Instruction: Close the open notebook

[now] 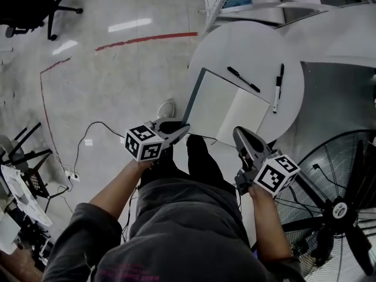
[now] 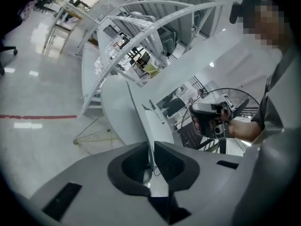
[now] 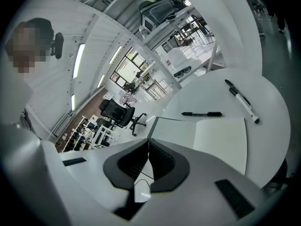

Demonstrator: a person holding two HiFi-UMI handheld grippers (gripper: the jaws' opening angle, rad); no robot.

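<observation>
Left fingers (image 1: 176,131) pinch left cover edge of open notebook (image 1: 229,107) on round counter (image 1: 247,43). Right fingers (image 1: 247,141) pressed together, empty. I'd swing cover over spine in smooth arc, light pinch.

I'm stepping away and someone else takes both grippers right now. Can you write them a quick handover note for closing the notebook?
The notebook lies open on the round white table, with a black pen and a marker beyond it.
The left hand-held gripper has its jaws closed on the edge of the left cover, near its front corner.
The right hand-held gripper has its jaws together and empty, by the notebook's near edge.
Done: cover gripped.
Left: swing the cover over onto the right page, then let go.
</observation>
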